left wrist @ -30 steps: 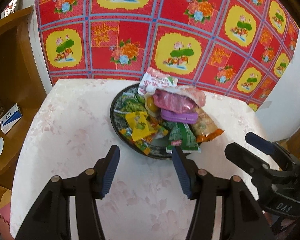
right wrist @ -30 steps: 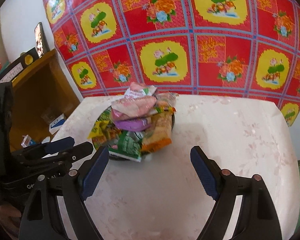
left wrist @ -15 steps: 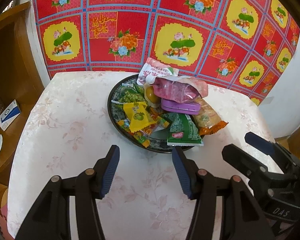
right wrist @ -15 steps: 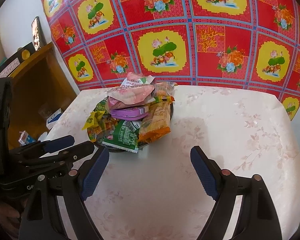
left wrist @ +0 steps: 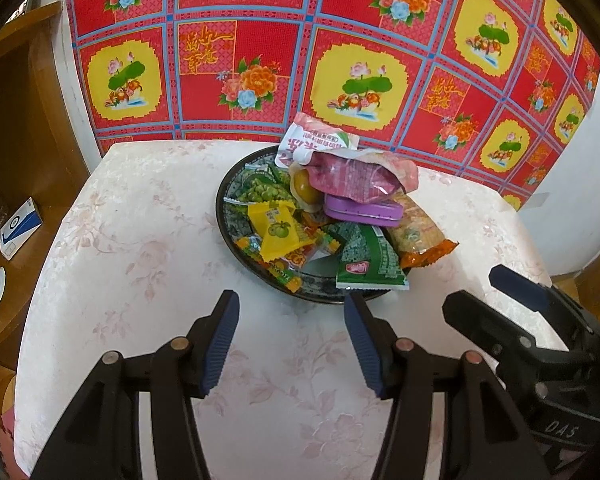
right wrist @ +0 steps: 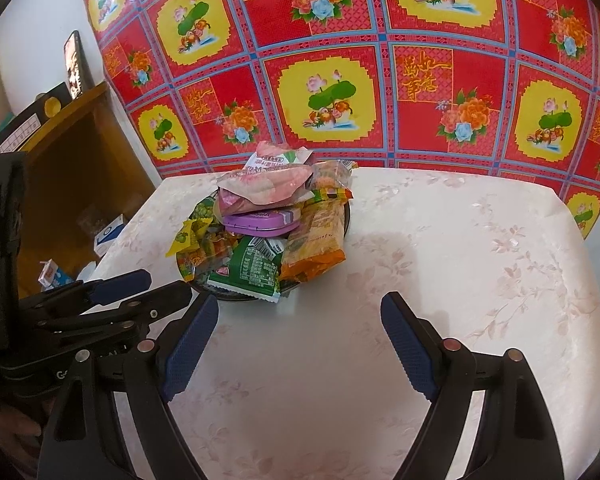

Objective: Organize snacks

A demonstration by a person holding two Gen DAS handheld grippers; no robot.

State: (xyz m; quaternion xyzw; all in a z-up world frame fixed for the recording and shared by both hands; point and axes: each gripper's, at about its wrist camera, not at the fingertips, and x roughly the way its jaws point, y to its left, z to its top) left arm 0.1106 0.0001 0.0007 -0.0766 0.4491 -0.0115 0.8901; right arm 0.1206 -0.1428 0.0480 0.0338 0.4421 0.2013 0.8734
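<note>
A dark round plate (left wrist: 225, 216) (right wrist: 236, 295) on the white table holds a heap of snacks: a purple tin (left wrist: 362, 211) (right wrist: 260, 222), a pink bag (left wrist: 360, 176) (right wrist: 266, 186), a green packet (left wrist: 370, 266) (right wrist: 250, 270), an orange packet (left wrist: 418, 240) (right wrist: 318, 240), a yellow packet (left wrist: 276, 234) (right wrist: 188, 236). My left gripper (left wrist: 292, 338) is open and empty, just short of the plate's near rim. My right gripper (right wrist: 300, 344) is open and empty, to the right of the plate's front. Each gripper shows in the other's view.
The table (left wrist: 140, 240) (right wrist: 480, 260) has a floral white cloth. A red and yellow patterned sheet (left wrist: 340, 60) (right wrist: 380, 80) covers the wall behind. A wooden shelf (left wrist: 16, 140) (right wrist: 72, 168) with small boxes stands at the left.
Both grippers have risen and tilted, so the plate sits lower and nearer in both views. Both stay open. The snacks have not moved.
</note>
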